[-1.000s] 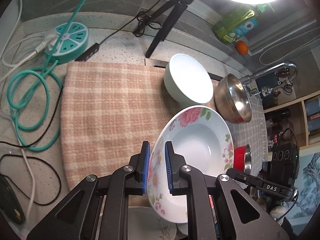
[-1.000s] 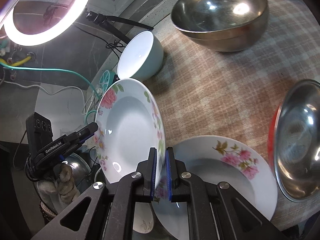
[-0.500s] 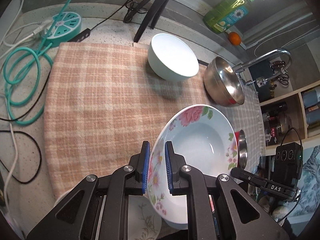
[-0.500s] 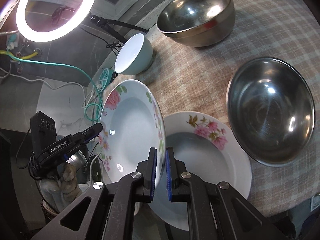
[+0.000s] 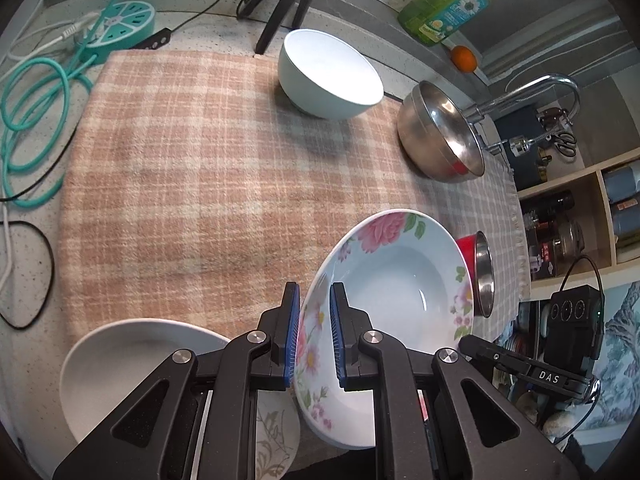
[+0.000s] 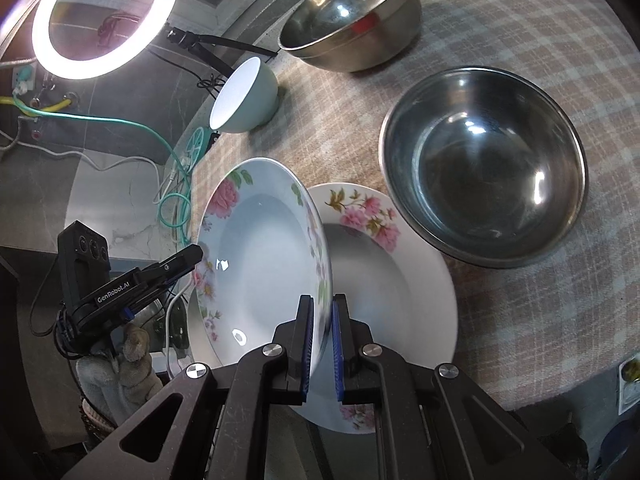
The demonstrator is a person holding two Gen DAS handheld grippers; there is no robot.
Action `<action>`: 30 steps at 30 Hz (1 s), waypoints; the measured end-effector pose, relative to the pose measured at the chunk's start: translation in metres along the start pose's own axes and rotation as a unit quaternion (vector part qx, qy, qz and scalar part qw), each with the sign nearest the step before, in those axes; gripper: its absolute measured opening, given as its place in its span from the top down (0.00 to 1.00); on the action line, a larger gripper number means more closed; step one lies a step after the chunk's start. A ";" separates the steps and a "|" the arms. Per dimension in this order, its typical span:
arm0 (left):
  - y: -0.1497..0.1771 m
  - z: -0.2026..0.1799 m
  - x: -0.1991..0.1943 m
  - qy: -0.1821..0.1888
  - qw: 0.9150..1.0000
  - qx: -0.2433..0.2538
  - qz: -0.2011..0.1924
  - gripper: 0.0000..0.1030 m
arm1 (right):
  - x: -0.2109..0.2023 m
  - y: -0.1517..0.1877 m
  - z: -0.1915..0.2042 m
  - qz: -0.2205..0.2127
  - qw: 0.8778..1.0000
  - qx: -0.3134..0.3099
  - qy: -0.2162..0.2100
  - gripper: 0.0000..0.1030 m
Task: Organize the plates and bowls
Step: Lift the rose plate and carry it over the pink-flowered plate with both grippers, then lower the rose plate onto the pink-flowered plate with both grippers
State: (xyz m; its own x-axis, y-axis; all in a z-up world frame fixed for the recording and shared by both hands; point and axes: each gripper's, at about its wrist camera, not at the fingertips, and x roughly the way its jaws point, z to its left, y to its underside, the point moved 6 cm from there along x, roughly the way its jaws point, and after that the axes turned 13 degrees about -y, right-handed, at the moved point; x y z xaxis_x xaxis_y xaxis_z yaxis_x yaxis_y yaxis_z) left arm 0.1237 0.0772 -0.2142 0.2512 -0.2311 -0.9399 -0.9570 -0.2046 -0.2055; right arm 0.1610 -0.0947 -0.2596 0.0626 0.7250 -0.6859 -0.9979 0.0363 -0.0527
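Observation:
A white deep plate with pink flowers (image 5: 392, 280) (image 6: 260, 264) hangs tilted above the checked cloth (image 5: 200, 168). My left gripper (image 5: 314, 300) is shut on one side of its rim and my right gripper (image 6: 322, 312) is shut on the opposite side. Below it on the cloth lies a second flowered plate (image 6: 392, 280). In the left wrist view a white plate (image 5: 132, 360) lies under my left gripper at the cloth's near edge. A mint bowl (image 5: 328, 76) (image 6: 248, 100) stands at the back.
Two steel bowls stand on the cloth: one at the back (image 5: 440, 132) (image 6: 352, 20), and a red-sided one (image 5: 482, 276) (image 6: 484, 164) beside the plates. A ring light (image 6: 104, 20) on its tripod, a teal power hub (image 5: 120, 24) with cables, a soap bottle (image 5: 448, 8) and a faucet (image 5: 540, 88) border the cloth.
Both grippers have carried the flowered plate across the cloth toward its near edge. The red-sided steel bowl and the lower plates have come fully into view; both grips are unchanged.

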 end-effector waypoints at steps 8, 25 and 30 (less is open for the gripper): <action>0.007 -0.014 0.007 -0.003 1.000 0.004 0.004 0.88 | -0.015 0.015 -0.014 0.004 1.000 0.006 -0.002 0.92; 0.026 -0.023 0.021 -0.011 1.000 0.005 0.018 0.88 | -0.026 0.028 -0.029 0.011 1.000 0.009 -0.002 0.92; 0.026 -0.026 0.021 -0.013 1.000 0.010 0.018 0.88 | -0.023 0.031 -0.032 0.016 1.000 0.010 0.002 0.92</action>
State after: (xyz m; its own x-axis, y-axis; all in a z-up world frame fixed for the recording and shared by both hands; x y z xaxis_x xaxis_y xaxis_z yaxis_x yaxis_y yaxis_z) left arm 0.1075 0.0421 -0.2320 0.2124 -0.2132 -0.9536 -0.9682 -0.1778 -0.1759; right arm 0.1293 -0.1321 -0.2686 0.0313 0.7227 -0.6904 -0.9995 0.0275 -0.0165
